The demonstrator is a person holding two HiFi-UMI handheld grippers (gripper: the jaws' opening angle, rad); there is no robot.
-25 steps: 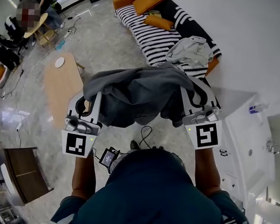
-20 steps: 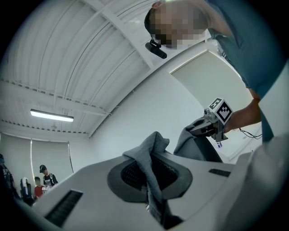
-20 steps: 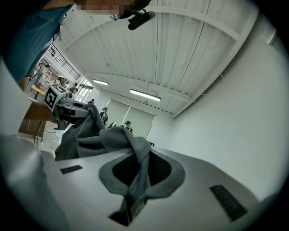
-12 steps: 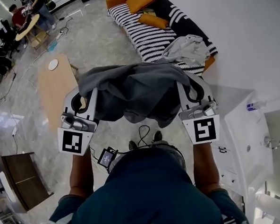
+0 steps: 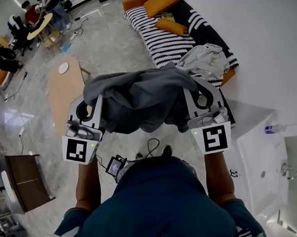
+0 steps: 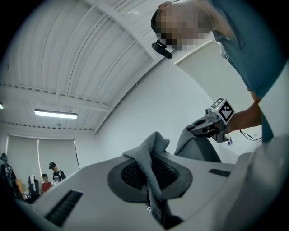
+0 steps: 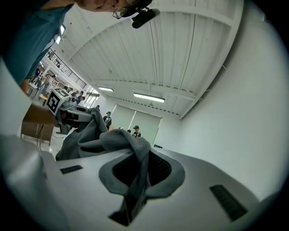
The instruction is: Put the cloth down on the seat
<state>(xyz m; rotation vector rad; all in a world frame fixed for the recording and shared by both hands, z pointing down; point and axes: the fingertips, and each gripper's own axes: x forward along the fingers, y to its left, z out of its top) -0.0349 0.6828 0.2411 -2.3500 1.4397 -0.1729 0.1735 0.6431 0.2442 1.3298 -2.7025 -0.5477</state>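
– Cloth [image 5: 139,102], dark grey, hangs bunched in the air between two grippers, just short of the striped sofa [image 5: 161,41].
– How is it held?
– Left gripper [image 6: 152,180] and right gripper [image 7: 135,189] are each clamped on a fold.
– Any print?
– Only black-and-white square markers [image 5: 80,150] on the grippers' cubes.
– The room?
– Glossy stone floor [image 5: 112,48], a wooden table [image 5: 65,88], white walls. From above, the cloth covers the jaw tips.

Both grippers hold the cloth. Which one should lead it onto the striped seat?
Right, probably. The right gripper, shut on the cloth, is next to the seat's near end in the head view. The left gripper, also shut on it, is by the table, farther off.
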